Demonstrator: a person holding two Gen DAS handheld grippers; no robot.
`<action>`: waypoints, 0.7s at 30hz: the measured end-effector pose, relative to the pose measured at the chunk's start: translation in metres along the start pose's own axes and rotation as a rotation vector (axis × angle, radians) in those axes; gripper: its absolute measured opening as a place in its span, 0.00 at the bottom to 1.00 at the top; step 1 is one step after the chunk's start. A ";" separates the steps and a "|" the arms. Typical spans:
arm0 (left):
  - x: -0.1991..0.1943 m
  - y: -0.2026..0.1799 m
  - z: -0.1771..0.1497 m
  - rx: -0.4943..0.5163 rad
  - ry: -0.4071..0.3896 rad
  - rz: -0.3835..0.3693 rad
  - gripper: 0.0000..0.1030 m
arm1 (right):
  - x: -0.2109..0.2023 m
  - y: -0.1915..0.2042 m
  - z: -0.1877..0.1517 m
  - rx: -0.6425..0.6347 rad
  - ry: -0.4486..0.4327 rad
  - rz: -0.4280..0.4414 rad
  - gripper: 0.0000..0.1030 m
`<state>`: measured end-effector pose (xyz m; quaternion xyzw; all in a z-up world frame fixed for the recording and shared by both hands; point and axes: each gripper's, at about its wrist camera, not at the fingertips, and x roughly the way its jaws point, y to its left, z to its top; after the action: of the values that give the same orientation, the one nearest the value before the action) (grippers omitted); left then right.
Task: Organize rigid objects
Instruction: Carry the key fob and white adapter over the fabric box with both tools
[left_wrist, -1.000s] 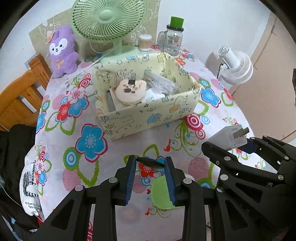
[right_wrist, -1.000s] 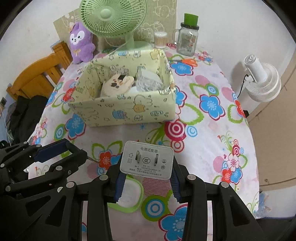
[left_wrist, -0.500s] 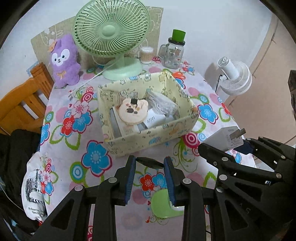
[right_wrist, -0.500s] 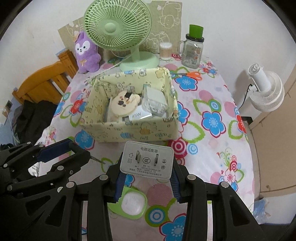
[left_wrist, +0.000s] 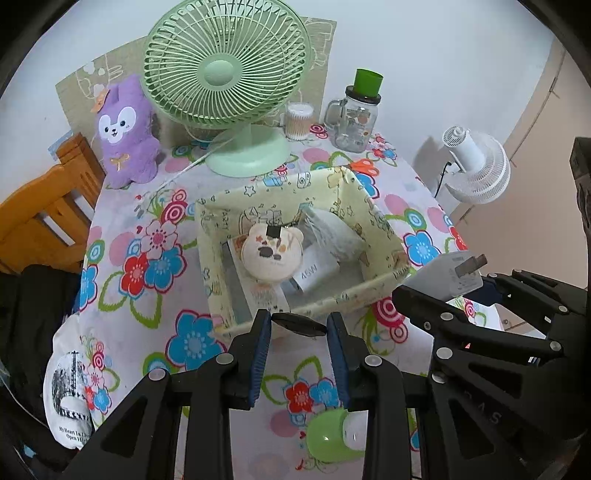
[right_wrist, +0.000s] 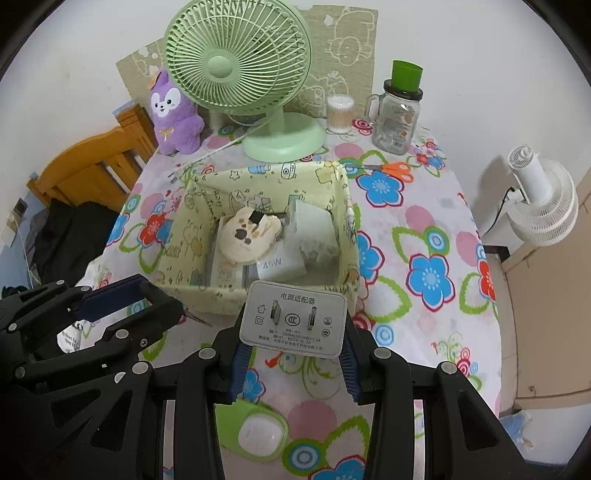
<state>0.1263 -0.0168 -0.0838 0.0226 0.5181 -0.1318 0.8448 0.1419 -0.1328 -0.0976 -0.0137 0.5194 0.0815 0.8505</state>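
Both loads carried up and toward the yellow fabric box (left_wrist: 384, 280), now looming closer than a second ago. Left claw (left_wrist: 298, 326) pinching a small dark flat piece (left_wrist: 299, 324) just above the box's near wall. Right claw (right_wrist: 291, 332) pinching the white power adapter (right_wrist: 293, 319), prongs facing the camera, at the same near wall. Likely ready for dropping in beside the bear-shaped item (right_wrist: 249, 236). Green-cased white gadget (right_wrist: 255, 432) left on the desk (right_wrist: 424, 229), nearer than the box.
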 end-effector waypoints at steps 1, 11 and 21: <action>0.002 0.001 0.003 0.000 0.001 0.002 0.29 | 0.002 -0.001 0.003 -0.001 0.002 0.002 0.44; 0.018 0.006 0.026 -0.025 0.011 -0.003 0.29 | 0.019 -0.011 0.029 0.000 0.012 0.011 0.44; 0.044 0.012 0.046 -0.028 0.035 0.000 0.30 | 0.038 -0.024 0.048 0.013 0.029 0.031 0.44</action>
<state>0.1876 -0.0223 -0.1022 0.0131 0.5346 -0.1243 0.8358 0.2048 -0.1465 -0.1102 -0.0014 0.5323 0.0911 0.8416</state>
